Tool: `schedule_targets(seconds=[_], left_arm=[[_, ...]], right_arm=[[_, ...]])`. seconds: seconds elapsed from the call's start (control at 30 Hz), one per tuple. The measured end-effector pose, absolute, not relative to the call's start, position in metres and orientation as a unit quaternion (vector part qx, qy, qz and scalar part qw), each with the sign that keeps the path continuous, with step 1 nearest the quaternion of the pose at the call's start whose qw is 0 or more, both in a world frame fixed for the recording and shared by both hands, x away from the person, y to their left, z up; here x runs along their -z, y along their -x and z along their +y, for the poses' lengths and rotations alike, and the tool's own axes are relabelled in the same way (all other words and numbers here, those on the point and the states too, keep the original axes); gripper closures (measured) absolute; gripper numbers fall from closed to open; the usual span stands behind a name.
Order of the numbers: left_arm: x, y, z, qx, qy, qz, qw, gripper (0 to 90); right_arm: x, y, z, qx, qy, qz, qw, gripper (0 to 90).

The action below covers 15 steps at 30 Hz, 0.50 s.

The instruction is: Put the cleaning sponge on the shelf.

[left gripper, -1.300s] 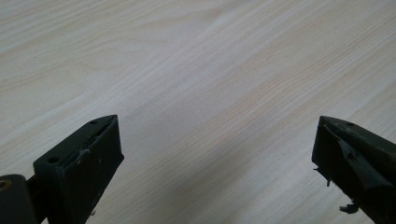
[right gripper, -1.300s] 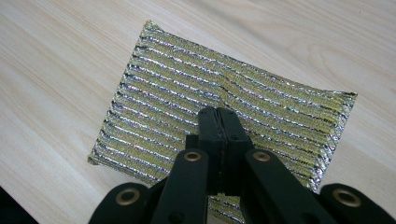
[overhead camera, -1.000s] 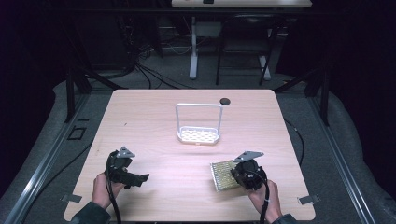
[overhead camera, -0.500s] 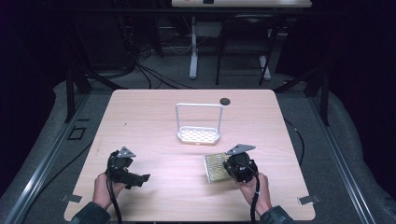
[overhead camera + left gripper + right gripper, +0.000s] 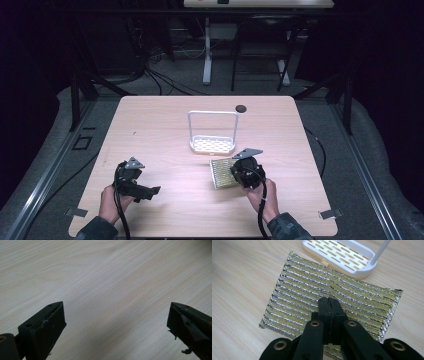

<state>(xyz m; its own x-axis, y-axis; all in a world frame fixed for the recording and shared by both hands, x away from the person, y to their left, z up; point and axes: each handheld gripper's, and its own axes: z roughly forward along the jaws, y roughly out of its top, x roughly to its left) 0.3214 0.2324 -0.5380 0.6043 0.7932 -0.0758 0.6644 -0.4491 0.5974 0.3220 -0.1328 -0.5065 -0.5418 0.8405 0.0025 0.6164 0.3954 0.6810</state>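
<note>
a dark room surrounds the wooden table [image 5: 165, 125]. high view: the right gripper [image 5: 239, 172] carries a gold sponge [image 5: 221, 172] just before the white rack [image 5: 212, 144], mid-table. left gripper view: the left gripper [image 5: 115, 322] is spread over bare wood. right gripper view: jaws pinch the sponge; next, i think, lower it onto the rack.

The tabletop [image 5: 237, 277] is pale wood, matt and smooth-grained. The sponge [image 5: 312, 290] has a ribbed gold-and-silver metallic weave that glitters. The rack [image 5: 342, 255] looks like smooth white plastic. The right tool [image 5: 329, 305] is matt black plastic.
</note>
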Motion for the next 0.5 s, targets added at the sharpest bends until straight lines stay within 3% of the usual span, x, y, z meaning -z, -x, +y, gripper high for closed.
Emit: schedule_targets(seconds=[0.5], left_arm=[[0.537,-0.321,0.233,-0.107,-0.842,0.432,0.304,1.9]], right_arm=[[0.514,-0.341,-0.117,-0.325,-0.453,0.813,0.17,90.0]])
